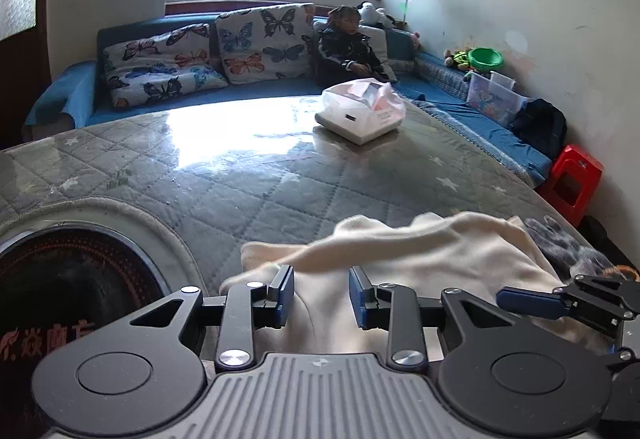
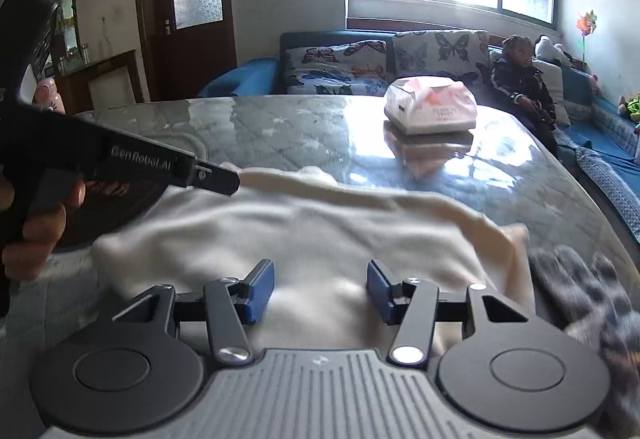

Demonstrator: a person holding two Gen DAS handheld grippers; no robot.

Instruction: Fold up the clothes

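A cream garment [image 1: 420,251] lies rumpled on the near part of the table [image 1: 240,167], which has a quilted grey cover. My left gripper [image 1: 322,295] stands open just above the garment's left part, blue pads apart, nothing pinched. From the right wrist view the same garment [image 2: 300,231] spreads across the front. My right gripper [image 2: 320,291] hangs open over its near edge. The left gripper's fingertips [image 2: 224,179], held by a hand [image 2: 36,227], reach the garment's far left corner. A grey spotted fabric [image 2: 580,279] lies bunched to the right of the cream garment.
A white box in a plastic bag [image 1: 360,111] sits mid-table toward the far side. A round black hob [image 1: 72,279] is set into the table at near left. A person [image 1: 348,51] sits on the blue sofa [image 1: 260,91] behind. A red stool [image 1: 572,179] stands at the right.
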